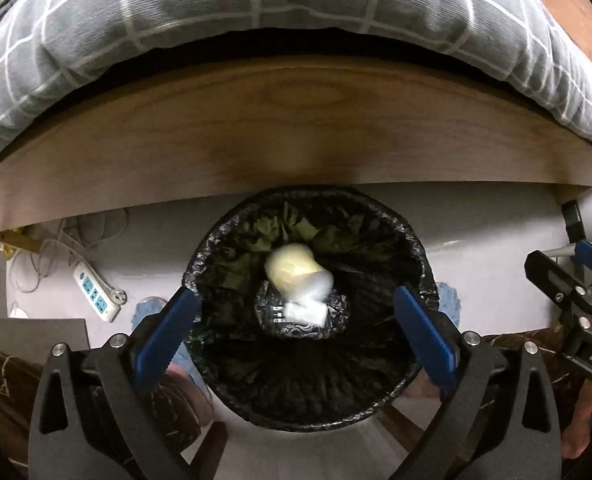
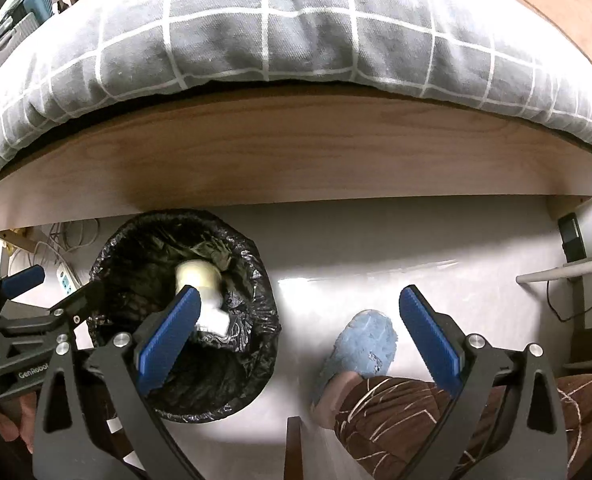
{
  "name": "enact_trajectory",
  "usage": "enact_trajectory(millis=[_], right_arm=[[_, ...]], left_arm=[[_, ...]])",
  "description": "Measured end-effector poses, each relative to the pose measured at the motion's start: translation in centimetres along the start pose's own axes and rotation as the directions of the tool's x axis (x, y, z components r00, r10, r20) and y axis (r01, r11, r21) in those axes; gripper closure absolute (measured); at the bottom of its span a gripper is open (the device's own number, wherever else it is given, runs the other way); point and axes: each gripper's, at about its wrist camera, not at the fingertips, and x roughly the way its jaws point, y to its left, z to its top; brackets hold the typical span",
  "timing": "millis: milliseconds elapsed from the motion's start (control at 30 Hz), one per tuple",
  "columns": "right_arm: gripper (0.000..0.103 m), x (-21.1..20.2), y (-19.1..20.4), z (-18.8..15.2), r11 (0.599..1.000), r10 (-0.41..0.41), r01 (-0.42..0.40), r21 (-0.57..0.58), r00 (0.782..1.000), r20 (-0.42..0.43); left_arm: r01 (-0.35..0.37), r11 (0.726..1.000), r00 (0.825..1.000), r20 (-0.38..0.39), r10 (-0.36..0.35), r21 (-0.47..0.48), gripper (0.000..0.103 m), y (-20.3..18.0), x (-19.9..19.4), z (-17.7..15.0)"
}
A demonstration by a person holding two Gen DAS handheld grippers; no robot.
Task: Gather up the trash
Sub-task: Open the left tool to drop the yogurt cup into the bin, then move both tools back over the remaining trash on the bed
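Left to right, as seen from the left claw [image 1: 296,312]: a white power strip [image 1: 96,294] lies on the floor [image 1: 496,232] well to its left, among loose cables. Directly ahead and below, centred between the spread blue pads [image 1: 164,332], stands the bin [image 1: 308,312], lined with a black bag and set against the wooden bed frame [image 1: 280,128]. A pale yellow cup-like piece of trash [image 1: 292,270], blurred, sits within the mouth of the bin, with a white scrap [image 1: 306,312] just beneath it; whether the cup is falling or at rest cannot be told. The left claw is released and carries nothing.

From the right claw [image 2: 300,332], the bin [image 2: 184,316] lies to the left, its contents partly hidden behind the left pad [image 2: 168,340]. Between the pads is bare floor [image 2: 376,248] and a foot in a blue slipper [image 2: 364,344]. This claw is likewise released and empty, its fingers wide apart. A grey checked quilt [image 2: 296,28] overhangs the bed frame beyond.

Judged step: the drop into the bin appears complete or nearly so. The next move would call for lifting the left claw clear of the bin rim and seeking further trash; none is visible on the floor in either view, so a turn away from the bed is probably needed.
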Motion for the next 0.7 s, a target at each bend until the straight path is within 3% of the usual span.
enact_trajectory(millis=[267,533,700], right_arm=[[0.008,-3.1,1.2,1.4,0.999,0.020,-0.018,-0.028,0.997,0.069],[0.008,-8.7,1.5,3.4,1.000,0.021,-0.021,-0.002,0.977,0.212],[0.008,-11.2,2.2,5.2,0.999,0.026,-0.020,-0.026,0.967,0.252]], left_arm=[[-0.052,0.999,0.995,0.082,0.052,0.000,0.006,1.0,-3.5,0.9],[-0.037,0.999,0.988,0.147,0.041,-0.033,0.006,2.3,-8.3,1.5],[-0.038,0.997,0.982,0.182,0.049,-0.066,0.006,3.5,-10.8,2.8]])
